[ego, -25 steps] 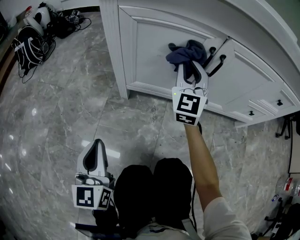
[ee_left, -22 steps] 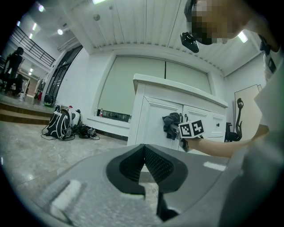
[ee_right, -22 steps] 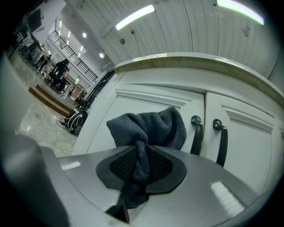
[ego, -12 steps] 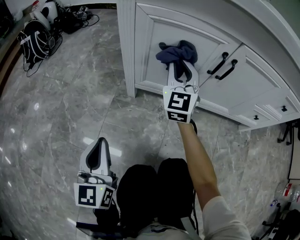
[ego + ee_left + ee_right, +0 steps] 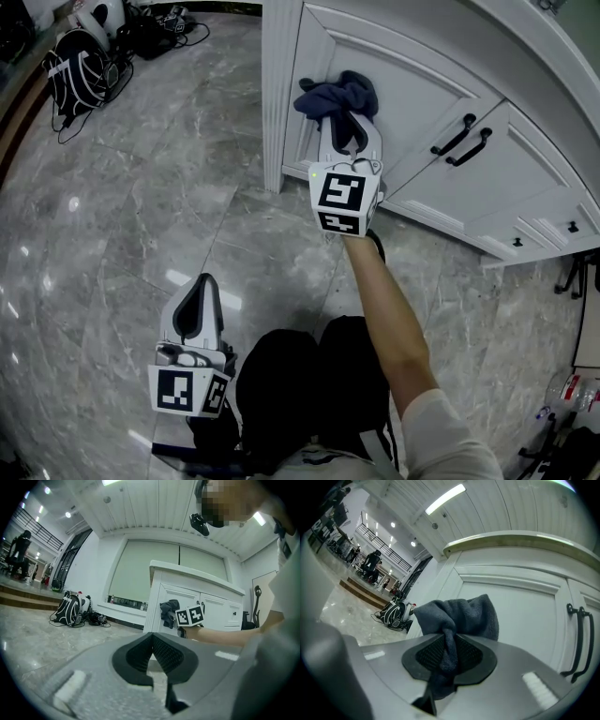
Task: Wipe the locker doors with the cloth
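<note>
The wiping is judged to be under way: the dark blue cloth (image 5: 336, 96) is clamped in the right gripper (image 5: 349, 131) and pressed against the left locker door (image 5: 422, 89), near that panel's left edge. The right-hand door (image 5: 534, 164), beyond the black handles (image 5: 459, 139), seems yet to be done, though no mark of wiping can be seen on either. The left gripper (image 5: 199, 291) is held low beside the knee, its jaws together on nothing. Compared with a second ago, the cloth has been swept leftward across the panel, away from the handles; the left gripper has barely been moved.
</note>
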Tool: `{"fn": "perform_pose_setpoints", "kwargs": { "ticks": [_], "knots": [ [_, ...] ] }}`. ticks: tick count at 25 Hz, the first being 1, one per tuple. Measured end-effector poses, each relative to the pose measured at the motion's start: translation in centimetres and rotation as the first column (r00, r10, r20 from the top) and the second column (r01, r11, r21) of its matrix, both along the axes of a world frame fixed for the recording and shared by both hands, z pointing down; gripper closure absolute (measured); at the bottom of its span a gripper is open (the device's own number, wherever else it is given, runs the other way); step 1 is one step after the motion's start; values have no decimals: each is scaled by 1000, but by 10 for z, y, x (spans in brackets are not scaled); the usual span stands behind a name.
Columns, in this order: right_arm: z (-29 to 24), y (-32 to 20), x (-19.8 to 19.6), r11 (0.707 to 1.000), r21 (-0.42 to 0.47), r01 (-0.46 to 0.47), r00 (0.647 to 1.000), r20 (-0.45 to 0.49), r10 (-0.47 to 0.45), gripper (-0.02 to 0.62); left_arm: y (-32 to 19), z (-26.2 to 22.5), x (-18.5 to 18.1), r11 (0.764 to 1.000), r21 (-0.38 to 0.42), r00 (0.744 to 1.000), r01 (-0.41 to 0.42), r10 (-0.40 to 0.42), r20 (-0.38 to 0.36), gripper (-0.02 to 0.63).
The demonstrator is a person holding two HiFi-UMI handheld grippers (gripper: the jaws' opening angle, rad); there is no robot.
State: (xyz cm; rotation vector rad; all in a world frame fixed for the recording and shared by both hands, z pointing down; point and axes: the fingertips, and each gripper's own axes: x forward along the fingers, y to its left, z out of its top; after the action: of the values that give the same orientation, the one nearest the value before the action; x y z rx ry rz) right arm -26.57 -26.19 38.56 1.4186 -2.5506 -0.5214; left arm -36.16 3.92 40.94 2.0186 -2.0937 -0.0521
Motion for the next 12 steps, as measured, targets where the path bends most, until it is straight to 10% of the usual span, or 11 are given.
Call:
{"fn": "perform_pose_setpoints", "kwargs": {
  "ticks": [12],
  "knots": [
    [10,4,-27,999,-9,31,1000,-4,-31,525,7,3,-9,1000,-3,1000,16,-16,-6,604]
  ]
}}
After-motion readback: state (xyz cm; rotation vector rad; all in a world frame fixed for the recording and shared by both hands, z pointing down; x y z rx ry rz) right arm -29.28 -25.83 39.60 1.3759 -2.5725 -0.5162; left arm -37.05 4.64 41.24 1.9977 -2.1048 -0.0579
